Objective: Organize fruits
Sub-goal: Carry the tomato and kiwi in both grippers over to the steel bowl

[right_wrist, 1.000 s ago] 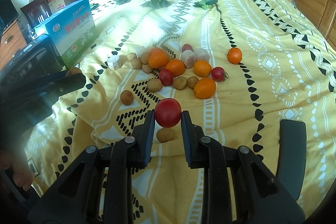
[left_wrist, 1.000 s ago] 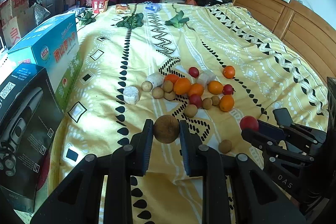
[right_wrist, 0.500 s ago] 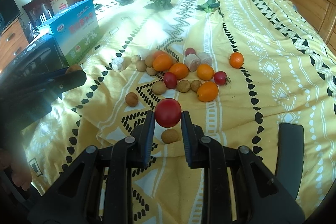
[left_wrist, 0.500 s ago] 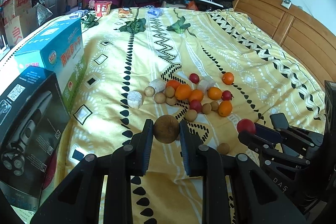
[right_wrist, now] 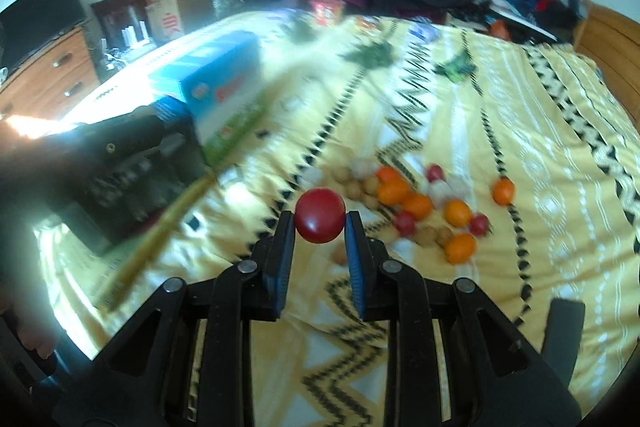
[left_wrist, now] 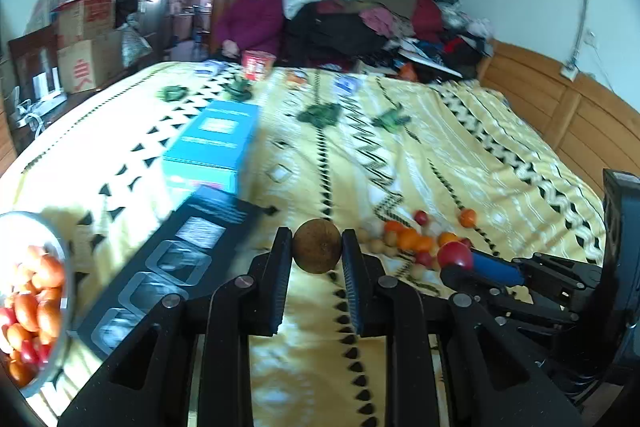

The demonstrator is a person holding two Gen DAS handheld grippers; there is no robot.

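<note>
My left gripper (left_wrist: 316,247) is shut on a round brown fruit (left_wrist: 316,245), held above the bed. The right gripper (right_wrist: 320,221) is shut on a red fruit (right_wrist: 320,215); in the left wrist view that red fruit (left_wrist: 454,254) shows at the right, in the other gripper's blue pads. A heap of oranges (right_wrist: 394,191), small red fruits (right_wrist: 404,223) and brown fruits (right_wrist: 362,187) lies on the yellow patterned bedspread (right_wrist: 520,131). A bowl (left_wrist: 66,291) with orange and red fruits sits at the far left of the left wrist view.
A black box (left_wrist: 168,267) and a blue carton (left_wrist: 216,143) lie on the bed's left side. Green leaves (left_wrist: 320,113) and a red cup (left_wrist: 258,65) lie further back. A person in a purple jacket (left_wrist: 252,23) sits beyond the bed. Wooden headboard (left_wrist: 580,123) at right.
Both grippers rose and swung left with their fruits still held. The fruit heap now looks farther and to the right; the bowl of fruit came into the left wrist view.
</note>
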